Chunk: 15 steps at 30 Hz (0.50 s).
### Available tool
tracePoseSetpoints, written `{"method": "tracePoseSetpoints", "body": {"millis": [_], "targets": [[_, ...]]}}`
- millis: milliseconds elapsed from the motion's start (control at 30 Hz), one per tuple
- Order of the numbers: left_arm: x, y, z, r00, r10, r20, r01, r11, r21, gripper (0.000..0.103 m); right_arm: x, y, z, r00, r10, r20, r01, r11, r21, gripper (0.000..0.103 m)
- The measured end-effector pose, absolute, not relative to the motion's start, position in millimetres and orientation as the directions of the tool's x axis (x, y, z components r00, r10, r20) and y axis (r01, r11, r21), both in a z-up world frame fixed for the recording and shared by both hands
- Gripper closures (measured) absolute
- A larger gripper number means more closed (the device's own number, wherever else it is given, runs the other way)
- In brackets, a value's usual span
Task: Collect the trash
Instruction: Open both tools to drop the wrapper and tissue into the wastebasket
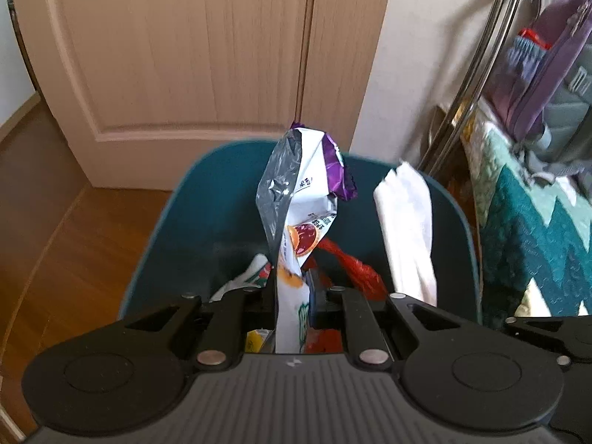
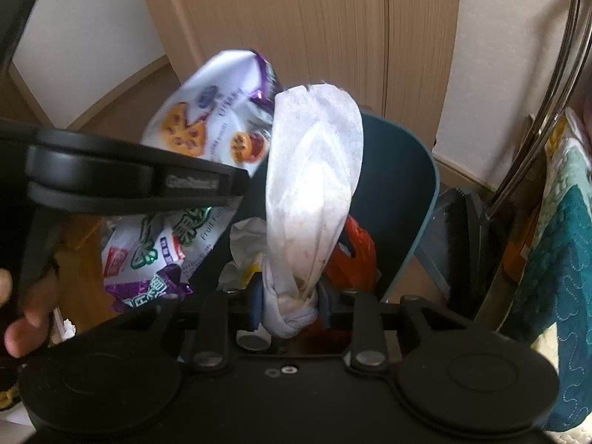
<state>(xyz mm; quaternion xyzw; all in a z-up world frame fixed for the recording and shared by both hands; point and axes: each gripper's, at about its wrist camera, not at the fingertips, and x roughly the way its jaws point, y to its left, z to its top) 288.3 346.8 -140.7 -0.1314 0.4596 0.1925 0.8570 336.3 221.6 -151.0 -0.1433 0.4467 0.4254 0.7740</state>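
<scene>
— Left side? My left gripper [image 1: 292, 296] is clamped on a crinkled white-and-purple foil snack wrapper [image 1: 299, 199], upright over the dark teal plastic bin [image 1: 207, 199].

— Right? My right gripper [image 2: 290, 307] has a twisted white tissue [image 2: 314, 170] between its jaws above the same bin, a red plastic bag [image 2: 355, 255] inside.

Left wrist view: I look steeply down along the left gripper [image 1: 292, 296] into the teal bin [image 1: 222, 192], from close above its rim.
Right wrist view: I look down along the right gripper [image 2: 290, 303] at the same bin [image 2: 399, 170], equally near.
Shared: bin, snack wrapper [image 1: 296, 199], white tissue [image 2: 314, 170], wooden door [image 1: 185, 55], quilt [image 1: 529, 222].
</scene>
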Motion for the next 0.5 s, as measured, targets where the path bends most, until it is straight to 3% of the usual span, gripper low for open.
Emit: {"method": "tracePoseSetpoints", "body": {"millis": [300, 433, 500], "targets": [[300.3, 348.5, -158.5, 0.455, 0.182, -0.872, -0.463, 0.884, -0.057, 0.087, 322.6, 224.7, -149.6, 0.229, 0.533, -0.814, -0.819, 0.557, 0.134, 0.067], [298.0, 350.4, -153.3, 0.454, 0.175, -0.874, -0.478, 0.876, -0.073, 0.068, 316.9, 226.2, -140.4, 0.245, 0.525, -0.815, -0.825, 0.554, 0.109, 0.063], [295.8, 351.1, -149.0, 0.461, 0.175, -0.87, -0.482, 0.872, -0.081, 0.049, 314.2, 224.6, -134.9, 0.245, 0.53, -0.812, -0.826, 0.553, 0.112, 0.06]]}}
